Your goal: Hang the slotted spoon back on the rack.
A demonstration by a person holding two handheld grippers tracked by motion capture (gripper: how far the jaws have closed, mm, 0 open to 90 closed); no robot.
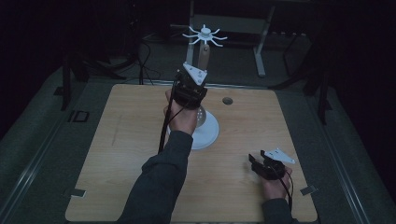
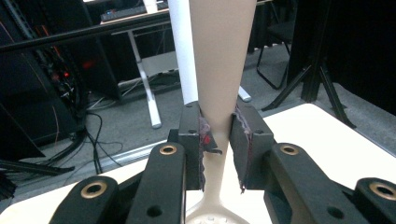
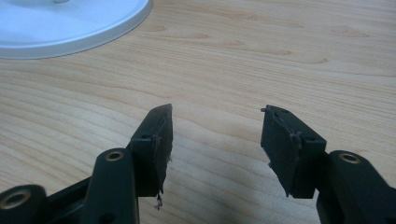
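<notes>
A white rack stands mid-table, with a round base (image 1: 211,133) and a spoked top (image 1: 204,35). My left gripper (image 1: 201,67) is raised in front of its post (image 2: 182,51) and points up. It is shut on the narrow neck of a beige utensil (image 2: 222,56), whose tapered handle (image 1: 203,55) rises toward the spokes. The utensil's perforated head hangs below the jaws. My right gripper (image 1: 254,162) rests low over the table's front right. In the right gripper view this gripper (image 3: 215,126) stands open above bare wood, with nothing between its pads.
The wooden table (image 1: 116,154) has a small round hole (image 1: 227,100) right of the rack. The rack's base (image 3: 70,23) lies ahead and left of my right gripper. Beyond the table's far edge are desk legs (image 1: 260,56), stand legs and floor cables in the dark.
</notes>
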